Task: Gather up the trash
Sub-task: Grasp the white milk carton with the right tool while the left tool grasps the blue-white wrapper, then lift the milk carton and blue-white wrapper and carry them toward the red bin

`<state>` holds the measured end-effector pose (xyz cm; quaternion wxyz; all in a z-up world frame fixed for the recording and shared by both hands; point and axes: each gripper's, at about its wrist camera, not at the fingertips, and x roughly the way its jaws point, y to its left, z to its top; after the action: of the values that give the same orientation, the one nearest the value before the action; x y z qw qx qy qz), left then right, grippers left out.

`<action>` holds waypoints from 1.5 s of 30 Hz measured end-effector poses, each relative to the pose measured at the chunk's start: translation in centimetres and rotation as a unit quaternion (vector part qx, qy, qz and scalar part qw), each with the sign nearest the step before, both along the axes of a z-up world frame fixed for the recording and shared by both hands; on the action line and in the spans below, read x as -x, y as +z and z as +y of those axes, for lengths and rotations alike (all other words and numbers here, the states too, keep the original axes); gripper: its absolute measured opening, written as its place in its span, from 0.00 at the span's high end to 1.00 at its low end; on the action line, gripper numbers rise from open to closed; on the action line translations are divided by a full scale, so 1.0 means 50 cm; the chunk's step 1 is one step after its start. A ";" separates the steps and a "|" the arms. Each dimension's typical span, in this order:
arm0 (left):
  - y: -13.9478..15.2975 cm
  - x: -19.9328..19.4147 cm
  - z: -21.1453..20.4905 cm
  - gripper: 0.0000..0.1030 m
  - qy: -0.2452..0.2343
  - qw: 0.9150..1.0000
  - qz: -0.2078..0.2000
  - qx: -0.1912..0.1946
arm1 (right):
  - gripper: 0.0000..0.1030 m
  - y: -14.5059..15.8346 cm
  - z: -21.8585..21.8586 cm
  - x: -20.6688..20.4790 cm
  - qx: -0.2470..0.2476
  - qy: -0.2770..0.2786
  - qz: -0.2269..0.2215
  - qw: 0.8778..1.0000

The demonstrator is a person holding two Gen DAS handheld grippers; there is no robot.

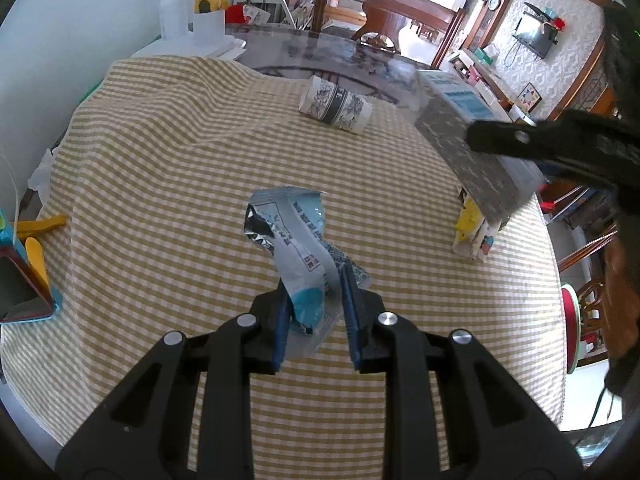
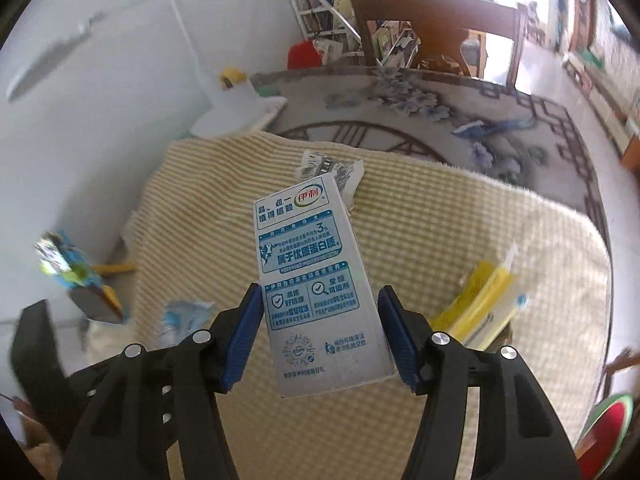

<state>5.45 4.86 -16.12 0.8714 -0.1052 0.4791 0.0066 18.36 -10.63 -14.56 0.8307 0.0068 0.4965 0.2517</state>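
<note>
1. Left gripper [image 1: 316, 312] clamped on crumpled blue-and-silver foil wrapper [image 1: 298, 248], lifted clear of yellow-and-white checked tablecloth [image 1: 160, 152].
2. Limp, featherweight and crinkly by the look; pinched low at one end, remainder flopping upward and free.
3. Lying farther back on the cloth: printed paper cup [image 1: 334, 106], tipped on its side.
4. Right gripper [image 2: 316, 332] closed around grey-white rectangular milk carton [image 2: 312, 264], blue pads on its two narrow sides, held above the cloth.
5. Carton likely empty and light; smooth, crushable walls, best squeezed gently mid-body.
</note>
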 end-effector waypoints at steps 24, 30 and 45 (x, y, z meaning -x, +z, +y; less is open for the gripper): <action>0.075 0.025 -0.101 0.78 -0.049 0.997 -0.048 -0.018 | 0.44 0.040 -0.173 0.139 -0.091 -0.093 -0.007 0.991; 0.093 0.039 -0.128 0.78 -0.061 0.996 -0.059 -0.021 | 0.44 0.053 -0.204 0.164 -0.101 -0.107 -0.015 0.989; 0.125 0.060 -0.193 0.78 -0.098 0.992 -0.080 -0.023 | 0.44 0.070 -0.284 0.222 -0.119 -0.148 -0.025 0.981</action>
<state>2.43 -4.77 -9.87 0.9054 -0.0380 0.4160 -0.0758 7.28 -24.81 -11.06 0.8643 0.1726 0.4356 0.1829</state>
